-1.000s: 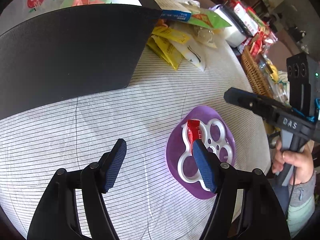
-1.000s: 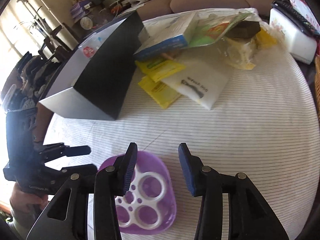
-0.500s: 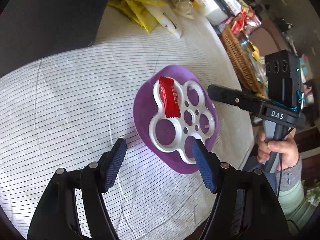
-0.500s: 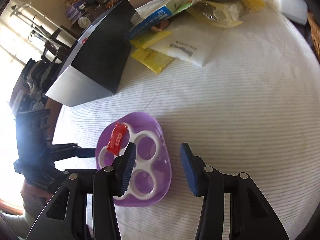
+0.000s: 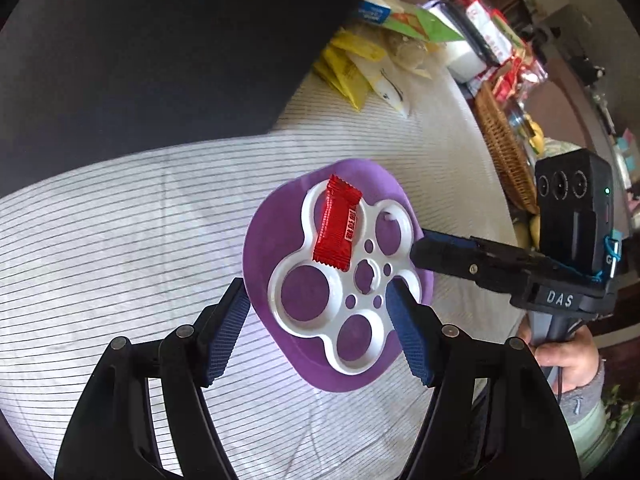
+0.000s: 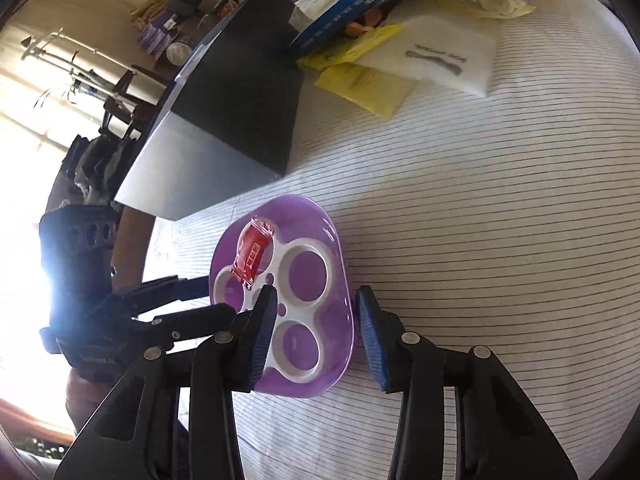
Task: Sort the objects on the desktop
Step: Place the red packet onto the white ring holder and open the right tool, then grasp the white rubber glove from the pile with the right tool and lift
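A purple dish (image 5: 264, 220) with a white holed insert (image 5: 344, 312) sits on the striped tablecloth, also in the right wrist view (image 6: 340, 240). A red candy wrapper (image 5: 338, 228) lies on the insert, also in the right wrist view (image 6: 250, 254). My left gripper (image 5: 320, 328) is open, its jaws either side of the dish's near edge. My right gripper (image 6: 316, 336) is open, straddling the dish's other edge; it shows in the left wrist view (image 5: 440, 256).
A large black box (image 5: 160, 52) stands at the back left, also in the right wrist view (image 6: 236, 92). Yellow and white packets (image 5: 352, 76) lie behind the dish. A wicker basket (image 5: 504, 148) sits at the table's right edge.
Both grippers have closed in on the purple dish, which now lies between each pair of open jaws. The right gripper's finger has moved up to the dish's rim.
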The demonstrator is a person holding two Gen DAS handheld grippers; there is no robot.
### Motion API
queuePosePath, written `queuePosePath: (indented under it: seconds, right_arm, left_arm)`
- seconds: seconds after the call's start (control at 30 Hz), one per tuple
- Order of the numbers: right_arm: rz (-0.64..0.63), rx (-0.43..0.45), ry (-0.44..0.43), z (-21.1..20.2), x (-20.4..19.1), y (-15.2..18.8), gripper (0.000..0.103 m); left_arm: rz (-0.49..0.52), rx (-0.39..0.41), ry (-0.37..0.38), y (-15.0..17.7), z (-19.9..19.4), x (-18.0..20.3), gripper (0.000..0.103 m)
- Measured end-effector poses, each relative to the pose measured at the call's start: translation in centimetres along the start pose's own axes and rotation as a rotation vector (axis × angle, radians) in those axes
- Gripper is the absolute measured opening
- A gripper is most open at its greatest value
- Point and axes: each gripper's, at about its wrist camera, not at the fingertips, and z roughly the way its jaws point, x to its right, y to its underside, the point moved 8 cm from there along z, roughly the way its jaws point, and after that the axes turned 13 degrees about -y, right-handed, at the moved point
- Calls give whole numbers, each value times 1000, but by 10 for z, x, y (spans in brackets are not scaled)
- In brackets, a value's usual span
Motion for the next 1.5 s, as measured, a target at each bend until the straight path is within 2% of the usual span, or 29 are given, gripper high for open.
queuePosePath:
  seconds: [0.13, 0.2, 0.27, 0.33, 0.43, 0.47, 0.57, 0.73, 0.83, 0.9, 0.97, 1.03, 1.1, 1.17, 1.2, 1.27, 1.3, 1.37, 1.4, 1.47, 1.5]
  right_arm:
    - [-25, -31, -31, 30, -19, -1, 43]
    - [-62, -10, 6, 28, -23, -9, 44]
    - [-108, 50, 60, 12, -22, -23, 46]
    - [-161, 117, 158, -10, -13, -44, 53]
    - [-290, 179, 357, -33, 4, -81, 58]
    - [-343, 175, 423, -35, 11, -93, 58]
    - [-471, 111, 514, -22, 25, -118, 59]
    - [-636, -46, 659, 16, 51, -128, 57]
    - [-693, -21, 715, 20, 55, -137, 57]
    - [-675, -18, 694, 20, 59, -147, 56]
    - [-632, -21, 646, 19, 63, -155, 33]
    - [-566, -27, 566, 19, 65, -158, 21]
    - [-467, -18, 430, 17, 60, -153, 18]
    - [-351, -14, 259, 13, 57, -146, 16]
    - [-306, -30, 180, 13, 55, -139, 9]
    - [-283, -89, 113, 16, 47, -115, 9]
    - [-297, -125, 109, 19, 43, -101, 8]
    - [-309, -127, 121, 13, 36, -83, 9]
    - [-287, -113, 104, 7, 34, -83, 10]
    - [-249, -16, 100, -15, 33, -90, 11]
    - [-223, 46, 95, -28, 35, -97, 22]
  left_arm:
    - [-62, 37, -94, -8, -9, -34, 66]
    - [-74, 70, -135, -10, -17, -41, 66]
    - [-64, 124, -159, -12, -29, -40, 70]
    - [-59, 170, -122, -15, -40, -33, 70]
    - [-50, 179, -26, -16, -43, -17, 73]
    - [-45, 172, -1, -17, -41, -11, 73]
    - [-12, 156, 19, -19, -33, 4, 73]
    - [-8, 145, 55, -27, -29, 17, 73]
    - [-20, 141, 51, -32, -26, 18, 73]
    - [-26, 134, 48, -33, -23, 20, 73]
    - [-25, 127, 47, -33, -20, 21, 73]
    - [-15, 125, 47, -33, -18, 25, 73]
    - [-13, 126, 53, -32, -18, 29, 73]
    - [-17, 125, 67, -33, -18, 32, 73]
    - [-19, 125, 76, -34, -17, 34, 73]
    - [-22, 121, 90, -35, -15, 38, 73]
    - [-22, 120, 94, -35, -15, 38, 73]
    - [-22, 120, 92, -36, -14, 40, 73]
    - [-22, 120, 93, -36, -14, 40, 73]
    - [-25, 125, 110, -35, -15, 42, 74]
    - [-28, 128, 124, -36, -16, 44, 75]
